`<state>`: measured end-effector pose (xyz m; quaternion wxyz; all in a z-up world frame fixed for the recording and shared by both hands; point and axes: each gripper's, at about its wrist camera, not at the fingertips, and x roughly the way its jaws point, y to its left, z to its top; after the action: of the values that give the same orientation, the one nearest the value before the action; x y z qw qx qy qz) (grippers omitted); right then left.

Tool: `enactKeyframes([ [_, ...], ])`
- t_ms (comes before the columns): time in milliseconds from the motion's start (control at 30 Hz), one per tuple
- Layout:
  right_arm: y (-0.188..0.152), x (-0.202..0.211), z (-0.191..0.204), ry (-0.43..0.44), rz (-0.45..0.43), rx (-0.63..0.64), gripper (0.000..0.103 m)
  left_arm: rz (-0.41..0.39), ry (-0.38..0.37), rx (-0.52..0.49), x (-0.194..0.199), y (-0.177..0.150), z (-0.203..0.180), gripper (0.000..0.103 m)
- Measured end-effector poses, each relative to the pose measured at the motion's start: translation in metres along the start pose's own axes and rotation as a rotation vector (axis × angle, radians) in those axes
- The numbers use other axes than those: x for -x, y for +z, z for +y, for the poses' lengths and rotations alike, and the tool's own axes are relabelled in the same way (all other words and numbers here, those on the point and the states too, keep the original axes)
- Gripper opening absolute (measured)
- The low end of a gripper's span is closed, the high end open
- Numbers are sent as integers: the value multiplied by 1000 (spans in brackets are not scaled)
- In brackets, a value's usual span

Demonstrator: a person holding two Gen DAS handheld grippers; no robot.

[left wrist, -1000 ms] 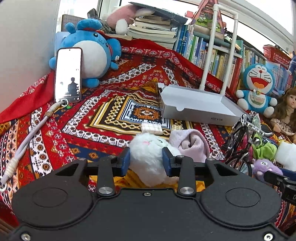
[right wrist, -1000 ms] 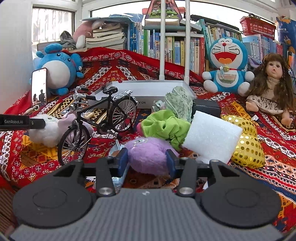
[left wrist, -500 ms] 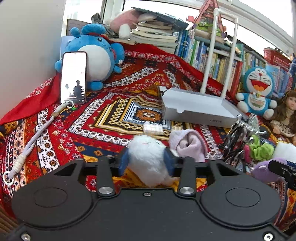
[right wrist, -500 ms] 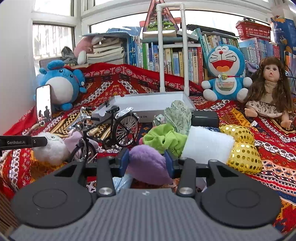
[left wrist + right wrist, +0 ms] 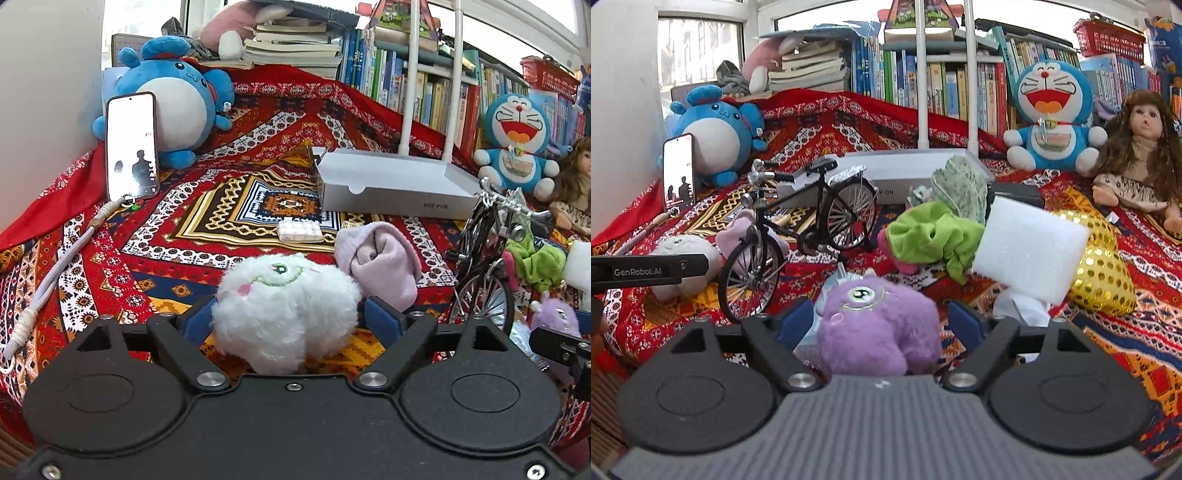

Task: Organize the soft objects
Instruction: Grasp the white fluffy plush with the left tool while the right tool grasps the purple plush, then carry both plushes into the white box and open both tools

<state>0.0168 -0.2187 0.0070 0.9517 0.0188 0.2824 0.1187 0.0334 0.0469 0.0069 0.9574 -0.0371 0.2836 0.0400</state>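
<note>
Both sets of jaws are opening: left gripper [image 5: 287, 319] around the white plush [image 5: 284, 310], right gripper [image 5: 881, 321] around the purple plush [image 5: 877, 325], both sitting on the patterned cloth [image 5: 147, 236]. I'd get the pads fully clear of the fur, then back straight out so nothing drags or rolls.

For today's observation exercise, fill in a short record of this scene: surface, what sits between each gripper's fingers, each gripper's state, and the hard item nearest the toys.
surface: patterned red cloth
left gripper: jaws opening, white plush between them, pads off it
right gripper: jaws opening, purple plush between them, pads off it
hard item nearby: model bicycle
</note>
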Motion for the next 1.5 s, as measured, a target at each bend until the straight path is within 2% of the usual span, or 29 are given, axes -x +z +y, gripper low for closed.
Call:
enactKeyframes([
  [133, -3, -3, -4, 12, 2, -32, 89, 11, 6, -5, -7, -2, -1, 85],
  [200, -4, -5, -6, 25, 7, -52, 90, 11, 8, 2, -8, -4, -1, 72],
  [267, -5, -7, -7, 29, 19, -67, 90, 4, 7, 15, -6, -3, 1, 67],
  [333, -5, -6, -8, 39, 20, -75, 83, 4, -11, 35, -3, 0, 5, 66],
  [400, -3, -4, -8, 42, 14, -86, 69, 0, -27, 49, 0, 4, 8, 66],
  [600, 8, 11, -10, 72, -51, -99, 67, -59, -48, 48, 14, 26, 10, 66],
  [733, 24, 23, -8, 107, -110, -67, 67, -90, -77, 44, 17, 47, 11, 66],
  [833, 42, 26, -9, 96, -158, -30, 68, -108, -106, 44, 16, 66, 12, 66],
  [1000, 89, 16, -28, 67, -185, -17, 68, -92, -208, 77, 3, 111, 15, 66],
  [1167, 138, -22, -51, 74, -130, -18, 69, -47, -271, 55, -30, 155, 0, 66],
  [1300, 166, -65, -61, 84, -51, -18, 69, 54, -318, 54, -72, 181, -17, 66],
  [1500, 183, -129, -68, 90, 81, -38, 69, 149, -300, 47, -134, 196, -44, 66],
])
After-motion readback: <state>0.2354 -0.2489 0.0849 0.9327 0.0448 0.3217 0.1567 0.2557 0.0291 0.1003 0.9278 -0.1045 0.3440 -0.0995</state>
